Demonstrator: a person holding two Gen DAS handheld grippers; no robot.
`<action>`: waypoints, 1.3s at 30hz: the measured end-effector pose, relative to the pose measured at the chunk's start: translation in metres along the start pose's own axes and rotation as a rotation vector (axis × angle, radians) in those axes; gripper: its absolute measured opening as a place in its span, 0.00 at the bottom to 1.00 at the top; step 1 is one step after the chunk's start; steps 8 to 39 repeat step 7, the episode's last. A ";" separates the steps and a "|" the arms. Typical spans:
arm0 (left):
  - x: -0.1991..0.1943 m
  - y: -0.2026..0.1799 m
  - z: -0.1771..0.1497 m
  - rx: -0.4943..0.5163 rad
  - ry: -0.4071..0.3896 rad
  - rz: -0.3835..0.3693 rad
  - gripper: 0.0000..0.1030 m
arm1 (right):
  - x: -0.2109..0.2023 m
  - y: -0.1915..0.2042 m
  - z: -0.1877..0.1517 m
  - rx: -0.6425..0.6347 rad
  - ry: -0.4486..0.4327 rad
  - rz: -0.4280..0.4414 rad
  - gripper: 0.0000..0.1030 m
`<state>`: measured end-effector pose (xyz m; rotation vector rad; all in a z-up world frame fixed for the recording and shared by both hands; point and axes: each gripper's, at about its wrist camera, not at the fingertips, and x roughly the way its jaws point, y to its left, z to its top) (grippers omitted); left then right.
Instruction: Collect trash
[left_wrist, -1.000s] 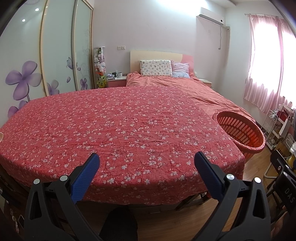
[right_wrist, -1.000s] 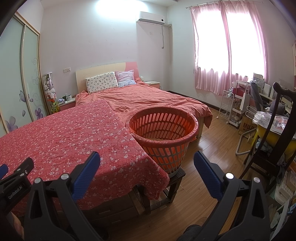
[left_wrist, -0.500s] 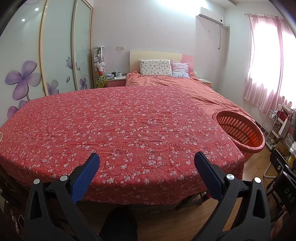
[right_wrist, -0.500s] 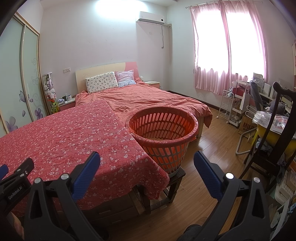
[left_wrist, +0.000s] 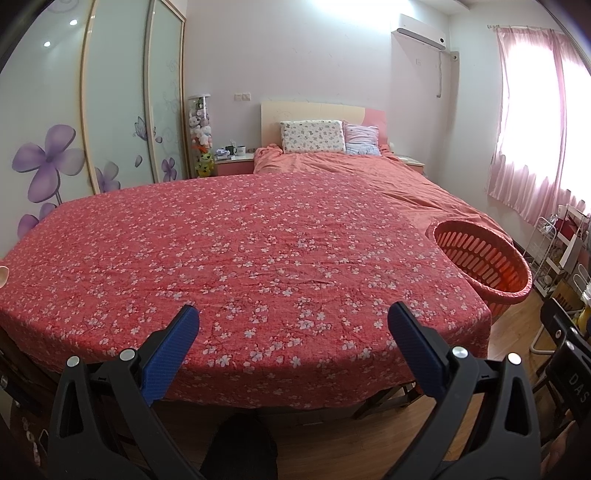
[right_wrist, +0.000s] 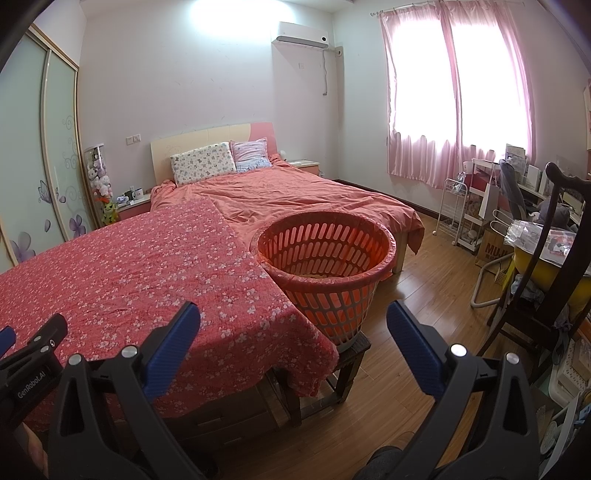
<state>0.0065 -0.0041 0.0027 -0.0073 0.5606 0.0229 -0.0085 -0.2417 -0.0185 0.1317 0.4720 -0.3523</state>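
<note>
We hold left gripper (left_wrist: 293, 317) and right gripper (right_wrist: 293, 317) agape, empty. Only right view shows stool (right_wrist: 351, 354) under orange basket (right_wrist: 325, 280) (12 o'clock); floral cloth (left_wrist: 240, 258) fills left view.

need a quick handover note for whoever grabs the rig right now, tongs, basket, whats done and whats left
Left tongs: open, empty, pointed across the floral cloth.
Right tongs: open, empty, facing the orange basket.
Basket stands on a small stool at the cloth's right edge; something pale lies at its bottom, unclear what.
Done: no trash shows on the cloth.
Left: unclear; look beyond these views for more trash.
</note>
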 end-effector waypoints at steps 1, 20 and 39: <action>0.000 0.000 0.000 0.001 0.002 -0.001 0.98 | 0.000 0.001 0.000 0.000 -0.001 0.000 0.96; 0.000 0.000 0.000 0.001 0.003 -0.001 0.98 | 0.000 0.001 -0.001 0.001 0.000 0.000 0.96; 0.000 0.000 0.000 0.001 0.003 -0.001 0.98 | 0.000 0.001 -0.001 0.001 0.000 0.000 0.96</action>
